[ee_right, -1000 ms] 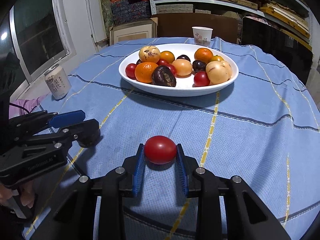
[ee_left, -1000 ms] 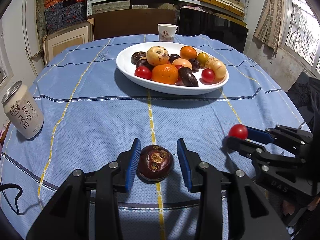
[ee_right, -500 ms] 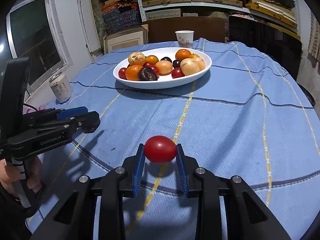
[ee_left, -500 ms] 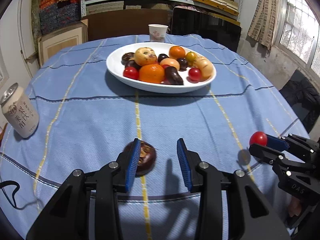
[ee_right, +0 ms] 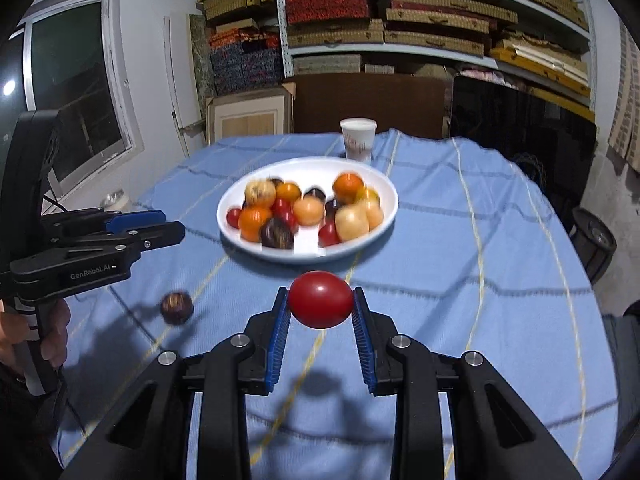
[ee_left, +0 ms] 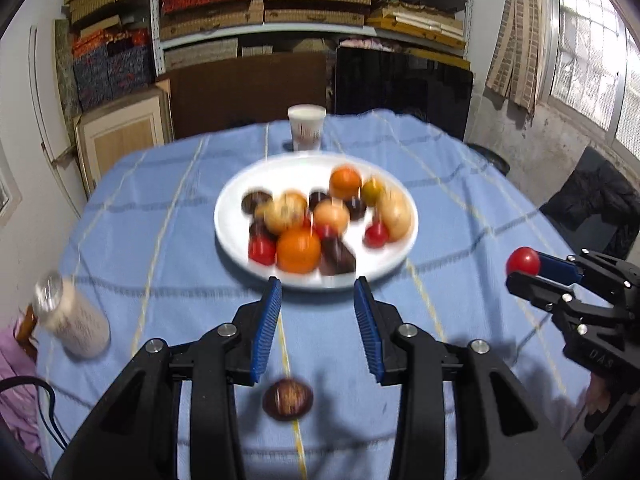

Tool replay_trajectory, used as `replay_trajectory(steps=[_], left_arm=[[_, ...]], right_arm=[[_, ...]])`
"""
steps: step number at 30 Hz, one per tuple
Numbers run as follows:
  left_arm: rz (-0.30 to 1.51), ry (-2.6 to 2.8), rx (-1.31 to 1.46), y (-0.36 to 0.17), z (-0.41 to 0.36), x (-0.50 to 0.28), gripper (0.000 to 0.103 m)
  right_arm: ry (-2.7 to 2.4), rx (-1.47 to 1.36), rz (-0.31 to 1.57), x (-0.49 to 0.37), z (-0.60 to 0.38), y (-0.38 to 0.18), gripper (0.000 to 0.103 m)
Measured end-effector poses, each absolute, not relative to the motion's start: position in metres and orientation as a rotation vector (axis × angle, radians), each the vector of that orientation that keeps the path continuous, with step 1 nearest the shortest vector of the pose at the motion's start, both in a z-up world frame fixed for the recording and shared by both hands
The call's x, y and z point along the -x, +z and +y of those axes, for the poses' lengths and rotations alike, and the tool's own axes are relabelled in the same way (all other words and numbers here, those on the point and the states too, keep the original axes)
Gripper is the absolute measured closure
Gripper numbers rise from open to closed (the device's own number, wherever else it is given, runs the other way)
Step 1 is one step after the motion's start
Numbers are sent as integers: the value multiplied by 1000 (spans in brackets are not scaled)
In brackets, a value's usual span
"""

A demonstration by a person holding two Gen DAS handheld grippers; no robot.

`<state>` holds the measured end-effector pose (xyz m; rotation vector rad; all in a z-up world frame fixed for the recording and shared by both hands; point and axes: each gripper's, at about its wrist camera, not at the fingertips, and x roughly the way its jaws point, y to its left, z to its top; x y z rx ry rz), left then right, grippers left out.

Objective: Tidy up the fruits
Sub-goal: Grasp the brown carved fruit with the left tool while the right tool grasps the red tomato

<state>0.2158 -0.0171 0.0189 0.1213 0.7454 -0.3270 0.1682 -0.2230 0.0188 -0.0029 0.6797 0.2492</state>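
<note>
Fruits [ee_left: 298, 254] are sitting piled on a white plate [ee_left: 232, 236] in the middle of the blue tablecloth [ee_right: 500, 248]. One dark brown fruit [ee_left: 288, 398] is lying alone on the cloth, below the left gripper [ee_left: 318, 320], whose blue pads are standing apart and gripping nothing. The right gripper [ee_right: 320, 322] is clenching a red tomato [ee_right: 321, 299] above the cloth, on the near side of the plate. A paper cup [ee_right: 358, 138] is standing behind the plate, and a drink can [ee_left: 72, 326] is sitting at the left edge.
</note>
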Motion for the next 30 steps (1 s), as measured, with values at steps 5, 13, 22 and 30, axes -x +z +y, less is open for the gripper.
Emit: replay_trajectory(steps=[5, 13, 22, 30], left_arm=[[718, -316, -148, 40, -32, -256, 66], [838, -354, -154, -13, 0, -225, 62], [913, -267, -223, -85, 14, -197, 36], [879, -348, -150, -71, 10, -187, 65]], right_arm=[[272, 24, 652, -217, -213, 41, 72], [351, -17, 686, -202, -204, 13, 72], [337, -74, 808, -178, -209, -43, 72], [330, -82, 794, -164, -215, -40, 72]])
